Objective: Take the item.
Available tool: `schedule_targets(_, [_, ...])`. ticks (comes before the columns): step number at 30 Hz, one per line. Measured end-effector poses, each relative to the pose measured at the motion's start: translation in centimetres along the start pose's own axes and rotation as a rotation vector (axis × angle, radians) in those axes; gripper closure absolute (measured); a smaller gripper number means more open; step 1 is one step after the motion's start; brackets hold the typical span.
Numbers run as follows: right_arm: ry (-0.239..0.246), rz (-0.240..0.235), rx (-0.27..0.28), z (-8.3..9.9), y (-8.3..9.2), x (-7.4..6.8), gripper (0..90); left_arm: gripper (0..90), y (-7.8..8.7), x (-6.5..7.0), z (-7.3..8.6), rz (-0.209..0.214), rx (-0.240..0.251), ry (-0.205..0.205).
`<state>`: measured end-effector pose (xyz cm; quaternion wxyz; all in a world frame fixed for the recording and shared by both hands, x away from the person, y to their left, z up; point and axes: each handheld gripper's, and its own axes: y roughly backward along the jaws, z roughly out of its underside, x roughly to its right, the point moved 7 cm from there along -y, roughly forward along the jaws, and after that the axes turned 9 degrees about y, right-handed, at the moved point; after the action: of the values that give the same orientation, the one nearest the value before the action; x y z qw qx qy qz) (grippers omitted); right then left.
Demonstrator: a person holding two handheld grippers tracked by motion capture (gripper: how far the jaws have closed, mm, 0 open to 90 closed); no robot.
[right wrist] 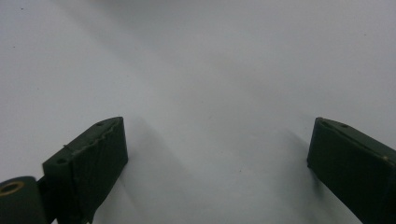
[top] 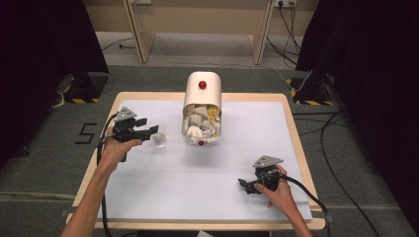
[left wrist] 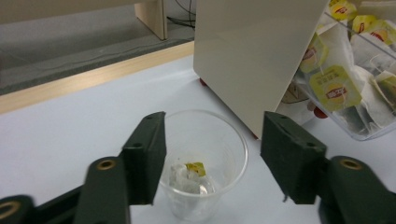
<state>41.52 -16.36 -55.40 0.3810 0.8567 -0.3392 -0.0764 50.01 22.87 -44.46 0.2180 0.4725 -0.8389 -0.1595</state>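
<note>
Left gripper view looks down on a clear plastic cup (left wrist: pixel 203 163) standing upright between the spread jaws of the left gripper (left wrist: pixel 212 161), the pads clear of its wall, 1 tea bag (left wrist: pixel 191 177) lying in its bottom. Just beyond stands the cream dispenser (left wrist: pixel 254 56), its tray of tea bags (left wrist: pixel 355 88) bearing yellow tags, writing unreadable. The right gripper (right wrist: pixel 217 158) rests spread over bare table (right wrist: pixel 210 70), well apart.

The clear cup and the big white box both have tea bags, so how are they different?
The clear plastic cup is small, round and see-through; the white box is tall, with opaque walls. The cup holds a single tea bag, while the box's clear tilted drawer is piled with many. The cup stands between the left claw's open jaws; the box stands alone. Both sit on the white table sheet.
</note>
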Motion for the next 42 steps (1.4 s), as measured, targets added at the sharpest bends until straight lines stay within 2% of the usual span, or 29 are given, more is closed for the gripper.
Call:
schedule_targets(1, [-0.001, -0.001, 0.0, 0.0, 0.0, 0.0, 5.5, 29.9, 0.1, -0.1, 0.1, -0.011, 0.001, 0.005])
schedule_targets(2, [-0.001, -0.001, 0.0, 0.0, 0.0, 0.0, 5.5, 29.9, 0.2, -0.1, 0.2, -0.024, 0.004, 0.013])
schedule_targets(4, [0.0, -0.001, -0.001, 0.0, 0.0, 0.0, 5.5, 23.6, 0.3, -0.1, 0.5, -0.031, -0.005, 0.025])
schedule_targets(7, [0.0, 0.0, 0.0, 0.0, 0.0, 0.0, 5.5, 14.7, 0.7, 0.6, 1.0, 0.003, 0.009, 0.035])
schedule_targets(9, [0.001, 0.0, 0.0, 0.0, 0.0, 0.0, 5.5, 14.6, 1.0, 1.1, 1.6, 0.017, 0.011, 0.003])
schedule_targets(11, [0.0, 0.0, -0.001, 0.0, 0.0, 0.0, 5.5, 14.6, 1.1, 1.3, 1.7, 0.009, 0.023, 0.001])
schedule_targets(13, [0.001, -0.001, 0.0, 0.0, 0.0, 0.0, 5.5, 14.6, 1.2, 1.3, 1.8, 0.01, 0.025, 0.003])
schedule_targets(15, [-0.001, 0.001, 0.0, 0.0, 0.0, 0.0, 5.5, 15.0, 1.4, 1.6, 2.2, 0.02, 0.031, 0.02])
schedule_targets(21, [-0.001, 0.0, 0.001, 0.0, 0.0, 0.0, 5.5, 16.2, 1.6, 2.0, 3.0, 0.016, 0.02, 0.016])
schedule_targets(30, [0.001, -0.001, 0.0, 0.0, 0.0, 0.0, 5.4, 16.8, 1.7, 2.2, 4.2, 0.005, 0.03, 0.022])
schedule_targets(36, [-0.002, 0.0, -0.001, 0.0, 0.0, 0.0, 5.4, 16.9, 1.8, 2.3, 4.4, -0.008, 0.04, 0.012])
schedule_targets(42, [0.001, -0.001, 0.0, 0.0, 0.0, 0.0, 5.4, 16.9, 2.2, 2.7, 4.4, -0.003, 0.05, 0.006])
